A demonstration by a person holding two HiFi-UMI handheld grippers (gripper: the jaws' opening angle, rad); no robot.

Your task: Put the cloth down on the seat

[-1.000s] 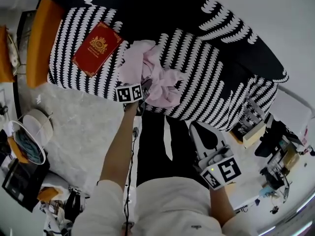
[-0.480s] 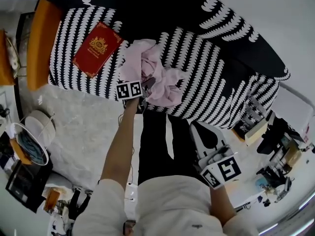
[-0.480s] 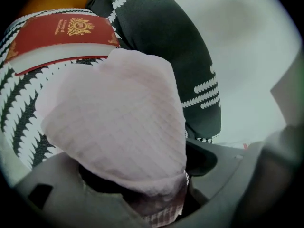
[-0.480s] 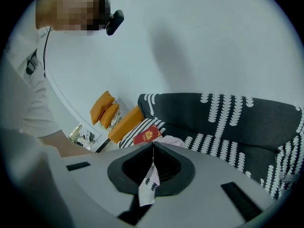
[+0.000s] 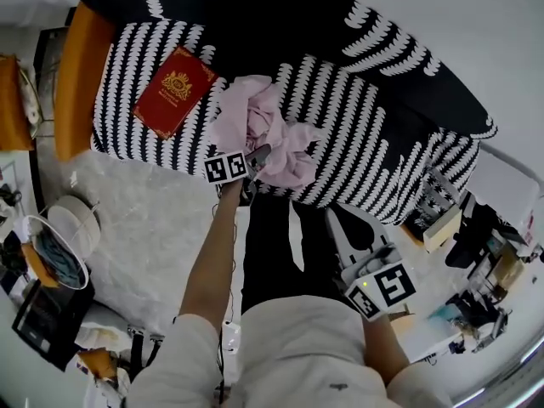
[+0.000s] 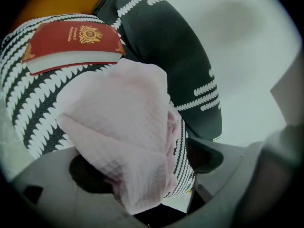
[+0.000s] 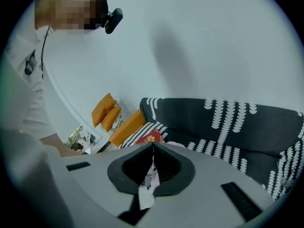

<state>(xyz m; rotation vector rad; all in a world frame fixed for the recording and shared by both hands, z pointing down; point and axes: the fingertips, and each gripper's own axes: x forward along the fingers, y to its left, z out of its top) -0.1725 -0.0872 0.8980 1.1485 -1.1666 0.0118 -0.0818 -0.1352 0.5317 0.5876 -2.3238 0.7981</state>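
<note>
A crumpled pink cloth [image 5: 265, 134] lies on the black-and-white patterned sofa seat [image 5: 361, 138], near its front edge. My left gripper [image 5: 255, 155] is at the cloth's near side. In the left gripper view its jaws are opening and stand wide apart. The cloth [image 6: 123, 127] lies loose between them and drapes over the left pad, with the seat [image 6: 33, 96] beneath it. The left gripper [image 6: 147, 167] does not pinch it. My right gripper [image 5: 337, 219] hangs low by the person's legs, away from the sofa. In its own view, the right gripper [image 7: 153, 148] is shut with nothing gripped.
A red book [image 5: 176, 90] lies on the seat left of the cloth, also seen as the red book [image 6: 71, 42] close behind it. An orange armrest [image 5: 76, 75] ends the sofa at left. A round basket [image 5: 53, 245] stands on the floor, and clutter [image 5: 476, 245] lies at right.
The left gripper's jaws have spread apart and let go of the pink cloth, which stays heaped on the seat. The right gripper has hardly moved.
</note>
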